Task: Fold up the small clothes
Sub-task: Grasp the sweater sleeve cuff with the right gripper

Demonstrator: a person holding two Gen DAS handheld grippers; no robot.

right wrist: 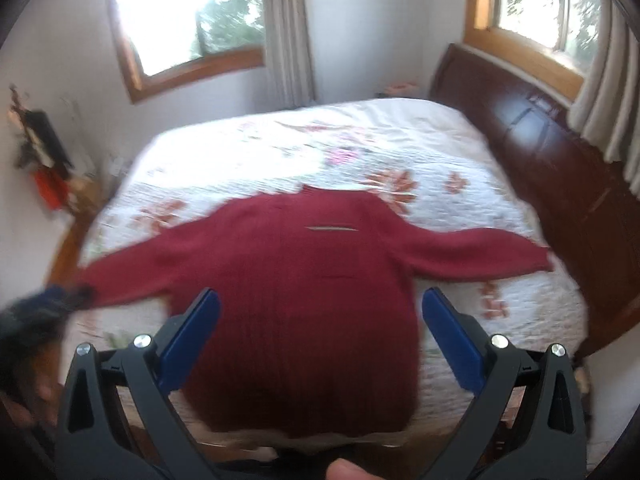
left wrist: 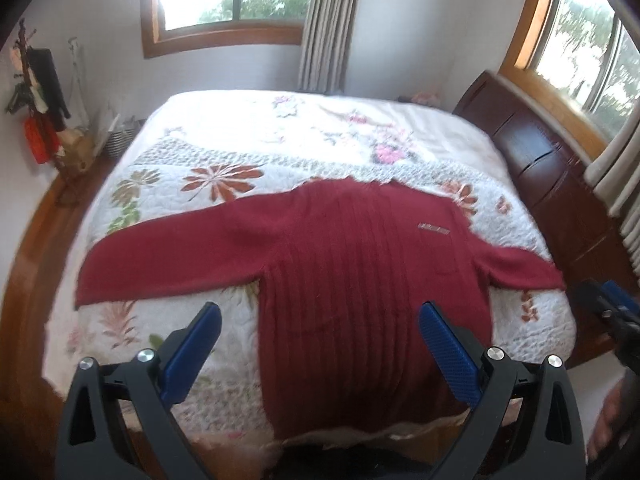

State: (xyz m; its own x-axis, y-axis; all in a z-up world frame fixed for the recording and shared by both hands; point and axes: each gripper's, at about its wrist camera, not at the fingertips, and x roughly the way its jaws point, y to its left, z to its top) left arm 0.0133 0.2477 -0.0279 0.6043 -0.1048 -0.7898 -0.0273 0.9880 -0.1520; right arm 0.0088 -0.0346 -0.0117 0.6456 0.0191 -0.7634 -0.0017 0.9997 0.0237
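While the dark red ribbed knit sweater (left wrist: pixel 360 264) lies flat on the floral quilt (left wrist: pixel 240 148), both grippers (left wrist: pixel 320 340) (right wrist: pixel 320 336) hover wide, empty; soft, limp, probably best pinched at cuffs

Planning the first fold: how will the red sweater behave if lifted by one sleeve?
The sweater is ribbed knit lying flat on the quilt, so it will probably droop. Its spread sleeves would likely drag. It looks thick, perhaps fairly heavy.

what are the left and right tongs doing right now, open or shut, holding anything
Left tongs: open, holding nothing, above the red sweater.
Right tongs: open, holding nothing, also above the sweater.
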